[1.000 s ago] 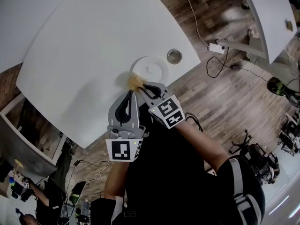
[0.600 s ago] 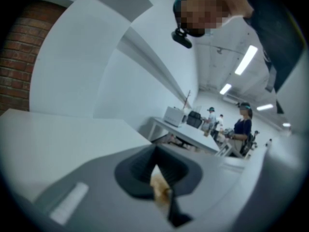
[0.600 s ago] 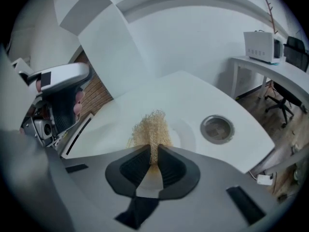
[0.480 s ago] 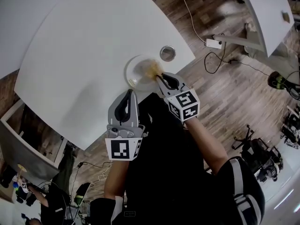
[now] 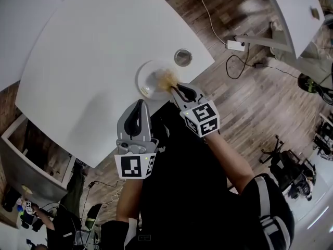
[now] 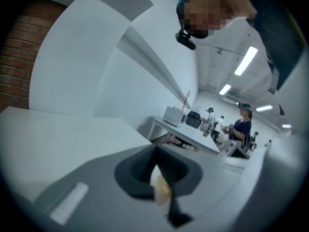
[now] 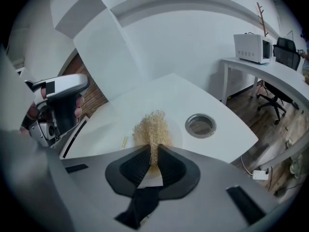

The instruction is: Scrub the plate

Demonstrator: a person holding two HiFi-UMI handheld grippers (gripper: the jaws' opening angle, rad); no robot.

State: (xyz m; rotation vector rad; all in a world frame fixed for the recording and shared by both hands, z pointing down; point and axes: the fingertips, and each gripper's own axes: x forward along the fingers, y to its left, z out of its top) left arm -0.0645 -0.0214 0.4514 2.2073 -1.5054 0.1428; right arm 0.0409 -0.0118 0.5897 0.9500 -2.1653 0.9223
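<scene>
Now, right gripper (image 5: pixel 175 88): clamped on tan scrubber (image 7: pixel 150 125), pressed onto plate (image 5: pixel 146 84)
Plate: tabletop's (image 5: pixel 93 61) near edge
Left gripper (image 5: pixel 138 104): closed on pale scrap (image 6: pixel 161 190), apart from plate

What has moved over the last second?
The right gripper, shut on the scrubber, swept it from the plate's near-left rim onto its right side, toward the table's round hole. The left gripper stayed back off the plate, jaws together; the plate kept its spot.
</scene>
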